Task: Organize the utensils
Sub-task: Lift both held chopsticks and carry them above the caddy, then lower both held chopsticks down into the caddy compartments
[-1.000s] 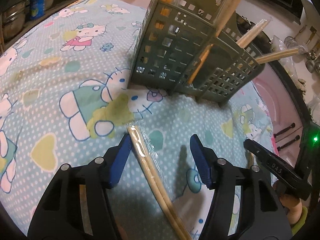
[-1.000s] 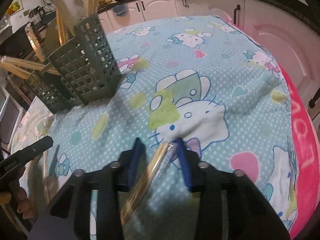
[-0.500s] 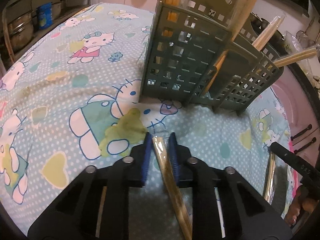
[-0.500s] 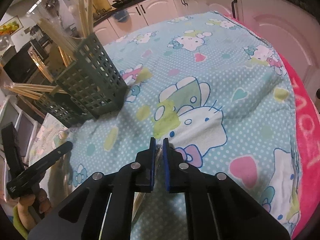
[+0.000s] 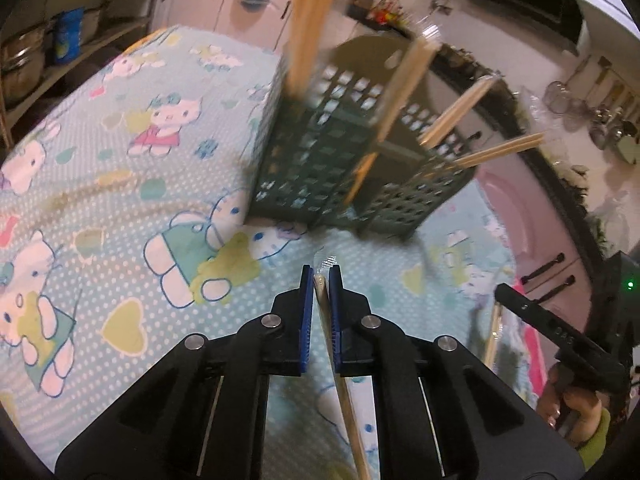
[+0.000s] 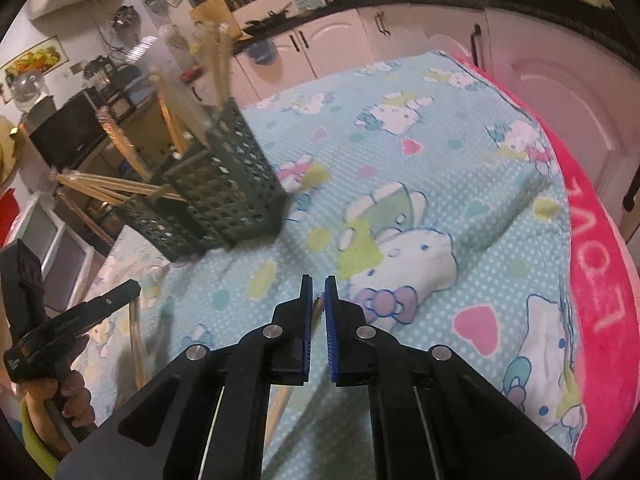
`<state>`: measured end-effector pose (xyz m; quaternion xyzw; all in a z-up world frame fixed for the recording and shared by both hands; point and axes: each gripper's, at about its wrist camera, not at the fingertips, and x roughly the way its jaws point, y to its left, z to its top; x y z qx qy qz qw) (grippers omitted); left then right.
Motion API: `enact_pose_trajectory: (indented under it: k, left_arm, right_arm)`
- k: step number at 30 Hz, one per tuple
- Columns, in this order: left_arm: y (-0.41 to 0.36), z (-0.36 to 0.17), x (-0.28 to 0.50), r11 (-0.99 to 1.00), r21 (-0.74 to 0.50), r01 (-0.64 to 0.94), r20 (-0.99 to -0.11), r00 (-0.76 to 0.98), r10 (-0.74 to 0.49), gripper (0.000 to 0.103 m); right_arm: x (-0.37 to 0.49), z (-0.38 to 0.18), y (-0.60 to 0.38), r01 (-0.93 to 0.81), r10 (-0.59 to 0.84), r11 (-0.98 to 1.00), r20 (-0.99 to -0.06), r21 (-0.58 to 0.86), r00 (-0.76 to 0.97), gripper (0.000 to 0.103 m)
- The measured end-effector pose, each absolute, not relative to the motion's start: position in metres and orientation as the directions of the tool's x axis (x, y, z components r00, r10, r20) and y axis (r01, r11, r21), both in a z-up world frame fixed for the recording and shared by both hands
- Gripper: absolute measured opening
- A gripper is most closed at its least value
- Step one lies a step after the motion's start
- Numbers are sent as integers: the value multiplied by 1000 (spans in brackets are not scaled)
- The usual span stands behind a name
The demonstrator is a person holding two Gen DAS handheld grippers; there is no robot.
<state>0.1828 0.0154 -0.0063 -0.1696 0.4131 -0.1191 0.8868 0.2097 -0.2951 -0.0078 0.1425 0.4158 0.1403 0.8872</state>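
Observation:
My left gripper (image 5: 321, 280) is shut on a wrapped pair of wooden chopsticks (image 5: 340, 384) and holds it above the cloth. My right gripper (image 6: 318, 292) is shut on another wrapped pair of chopsticks (image 6: 286, 396). A dark green perforated utensil holder (image 5: 320, 160) stands ahead of the left gripper, with several chopstick pairs (image 5: 310, 20) sticking out of it. The holder also shows in the right wrist view (image 6: 224, 188), to the upper left of the right gripper.
A light blue cartoon-cat tablecloth (image 5: 120, 160) covers the table, with a pink cloth edge (image 6: 596, 280) at the right. White cabinets (image 6: 340, 44) and cluttered counters ring the table. The other hand-held gripper (image 5: 560, 328) shows at the right of the left wrist view.
Both grippers closed on their chopstick pairs and lifted them off the cloth. The view has pulled up and back from the holder.

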Motion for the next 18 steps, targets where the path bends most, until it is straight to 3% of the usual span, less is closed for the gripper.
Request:
enact_pose_trajectory:
  k: [18]
  left_arm:
    - [14, 88, 167, 897, -387, 212, -552, 726, -410, 2]
  right_arm:
    - [176, 94, -245, -382, 489, 872, -516, 305, 704, 5]
